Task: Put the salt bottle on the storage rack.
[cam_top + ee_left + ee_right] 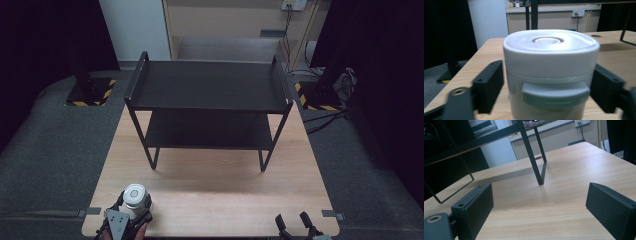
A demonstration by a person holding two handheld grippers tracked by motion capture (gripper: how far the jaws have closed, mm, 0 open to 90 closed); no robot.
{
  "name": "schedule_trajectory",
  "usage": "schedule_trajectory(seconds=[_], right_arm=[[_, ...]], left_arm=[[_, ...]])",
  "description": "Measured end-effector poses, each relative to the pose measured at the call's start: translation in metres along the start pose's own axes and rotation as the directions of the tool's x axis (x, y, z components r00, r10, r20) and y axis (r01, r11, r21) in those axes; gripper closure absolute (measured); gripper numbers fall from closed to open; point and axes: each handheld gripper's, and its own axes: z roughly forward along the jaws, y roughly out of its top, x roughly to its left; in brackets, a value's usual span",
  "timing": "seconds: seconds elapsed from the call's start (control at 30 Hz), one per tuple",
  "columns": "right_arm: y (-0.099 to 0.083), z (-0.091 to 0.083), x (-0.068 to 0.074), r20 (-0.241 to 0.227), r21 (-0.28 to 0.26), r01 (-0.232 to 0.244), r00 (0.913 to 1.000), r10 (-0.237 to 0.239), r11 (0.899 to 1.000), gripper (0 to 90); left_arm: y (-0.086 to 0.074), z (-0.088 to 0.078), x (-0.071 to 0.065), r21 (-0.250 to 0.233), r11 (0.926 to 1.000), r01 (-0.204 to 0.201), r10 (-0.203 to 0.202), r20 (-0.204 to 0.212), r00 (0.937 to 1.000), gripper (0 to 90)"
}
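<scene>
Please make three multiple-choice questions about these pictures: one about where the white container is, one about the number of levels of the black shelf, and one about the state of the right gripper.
1. Where is the white container?
A. On the top level of the shelf
B. On the table, near its front left corner
C. On the floor

2. How many levels does the black shelf have?
A. One
B. Two
C. Four

3. What is the state of the right gripper?
A. Open and holding nothing
B. Shut on the container
C. Shut on a leg of the shelf

Answers:
1 B: the high view shows it on the wood by the left gripper, whose jaws stand on both sides of it.
2 B: one top board and one lower board are visible.
3 A: its own view shows the jaws wide apart over bare wood.
</scene>
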Motion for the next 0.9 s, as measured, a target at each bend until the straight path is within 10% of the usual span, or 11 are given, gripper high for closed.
schedule_trajectory(seconds=[0.5, 0.9], right_arm=[[0.001, 0.001, 0.002, -0.006, -0.003, 0.004, 1.0, -0.004, 1.0, 7.5], [0.004, 0.002, 0.005, -0.018, -0.016, 0.011, 0.9998, -0.011, 1.0, 7.5]], left_arm=[[0.015, -0.007, -0.002, 0.033, 0.9993, 0.016, -0.017, 0.015, 0.9997, 30.1], [0.075, -0.015, -0.02, -0.041, 0.9991, 0.011, -0.008, 0.088, 0.9961, 30.1]])
